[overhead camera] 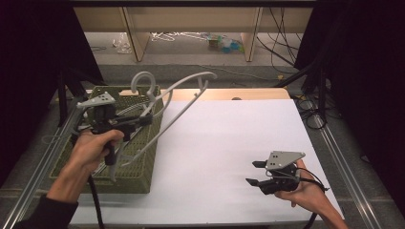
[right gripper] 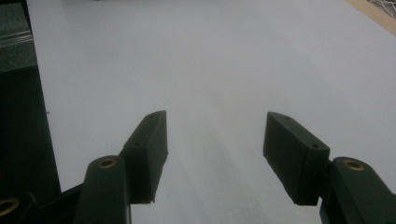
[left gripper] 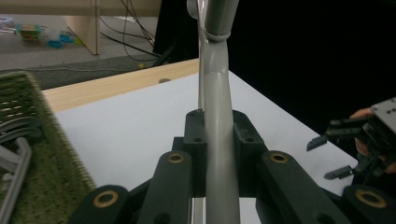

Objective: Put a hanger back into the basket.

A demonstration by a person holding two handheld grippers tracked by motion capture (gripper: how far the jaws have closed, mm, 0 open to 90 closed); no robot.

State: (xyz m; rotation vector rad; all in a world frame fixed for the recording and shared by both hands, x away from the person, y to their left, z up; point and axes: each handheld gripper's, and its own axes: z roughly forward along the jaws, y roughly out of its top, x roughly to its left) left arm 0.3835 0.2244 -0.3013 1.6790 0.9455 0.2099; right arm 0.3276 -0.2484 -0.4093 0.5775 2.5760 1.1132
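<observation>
Presently the left tool (overhead camera: 143, 118) is clamped on a grey plastic hanger (overhead camera: 179, 102), which is held clear above the green basket (overhead camera: 138, 179) and reaches out ahead of the tool over the near edge of the white table (overhead camera: 229, 143). The left gripper view shows the hanger's arm (left gripper: 218, 140) pinched squarely between the pads, close to the neck below the hook.

The right tool (overhead camera: 256, 172) stands apart with nothing between its jaws, low over the table and well off to the side of the left tool; its own view confirms bare sheet ahead of the pads (right gripper: 149, 149).

Assessment of handling: the hanger looks light, thin and fairly stiff, though likely to flex somewhat along its long arms. Its smooth, rounded surface may turn within the pads if it swings. The grip near the neck is sound, being close to the balance point. More hangers appear to lie in the basket behind the left tool, though this is indistinct.
</observation>
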